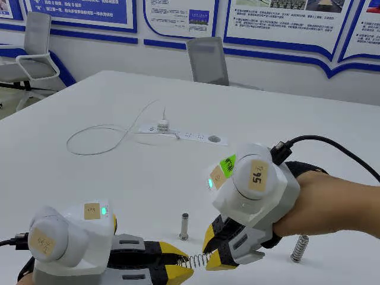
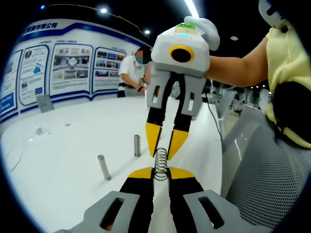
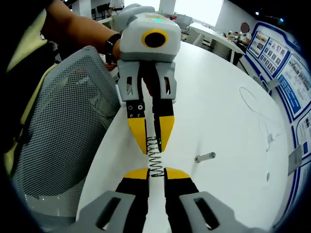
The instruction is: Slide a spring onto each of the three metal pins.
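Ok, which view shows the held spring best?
Right gripper view: the spring spans coil by coil from the right hand-held gripper to the left hand-held gripper, against white table. Left gripper view shows it nearly as well; head view, small at the bottom edge.

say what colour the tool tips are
Yellow on the left tool and right tool; clearest in the right gripper view.

bright, even | ceiling lamps (image 2: 102, 9) | soft shadows | fisheye edges warped, perhaps blurred

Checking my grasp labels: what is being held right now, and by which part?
One spring, spanning the gap between the two grippers: the left gripper pinches one end, the right gripper the other end.
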